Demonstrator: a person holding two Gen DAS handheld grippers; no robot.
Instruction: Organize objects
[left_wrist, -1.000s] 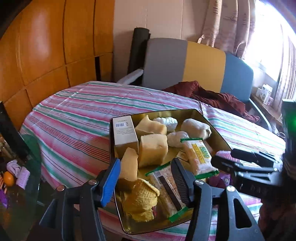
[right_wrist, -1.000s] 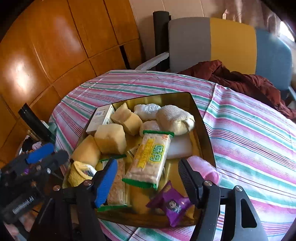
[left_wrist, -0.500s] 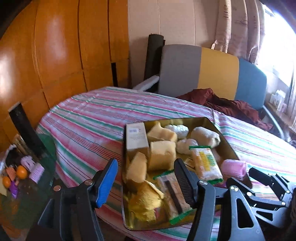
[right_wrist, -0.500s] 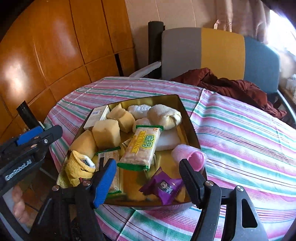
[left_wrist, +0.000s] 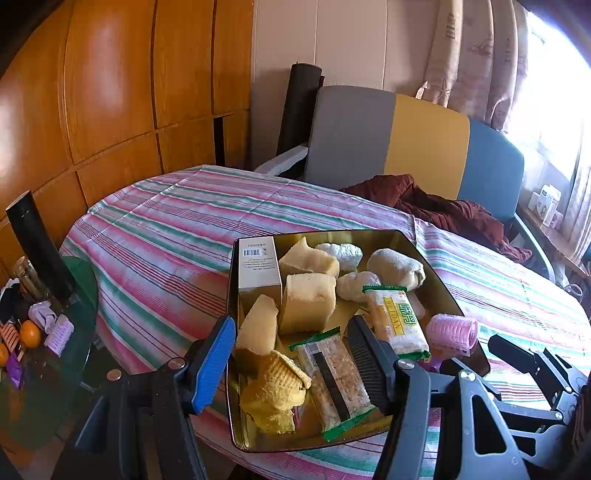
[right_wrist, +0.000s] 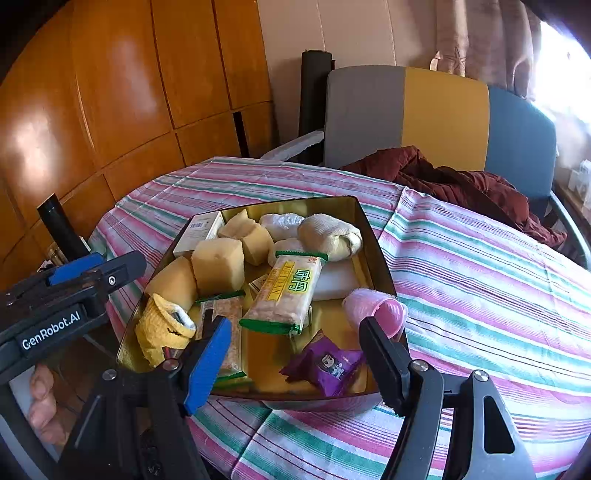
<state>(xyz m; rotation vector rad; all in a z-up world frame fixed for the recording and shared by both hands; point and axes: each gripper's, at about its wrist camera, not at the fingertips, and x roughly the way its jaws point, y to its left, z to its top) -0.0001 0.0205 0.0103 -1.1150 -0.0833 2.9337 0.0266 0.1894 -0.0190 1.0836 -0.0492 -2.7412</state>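
Observation:
A gold metal tray (left_wrist: 325, 235) (right_wrist: 373, 236) sits near the front edge of a striped table. It holds yellow sponge blocks (left_wrist: 306, 302), a white box (left_wrist: 258, 266), rolled white cloths (right_wrist: 328, 232), snack packs (left_wrist: 397, 323) (right_wrist: 291, 291), a yellow sock (left_wrist: 275, 391), a purple packet (right_wrist: 325, 365) and a pink hair roller (left_wrist: 452, 330) (right_wrist: 376, 306) on its right rim. My left gripper (left_wrist: 291, 360) is open and empty over the tray's front. My right gripper (right_wrist: 295, 360) is open and empty at the tray's front edge.
The table carries a pink, green and white striped cloth (left_wrist: 166, 229). A grey, yellow and blue chair (left_wrist: 413, 136) with a maroon garment (right_wrist: 461, 181) stands behind it. A low glass table with small items (left_wrist: 33, 328) stands at left, wood panels behind.
Both grippers have drawn back and up from the tray, which shows smaller and farther. Both stay open. The tray's contents have not moved.

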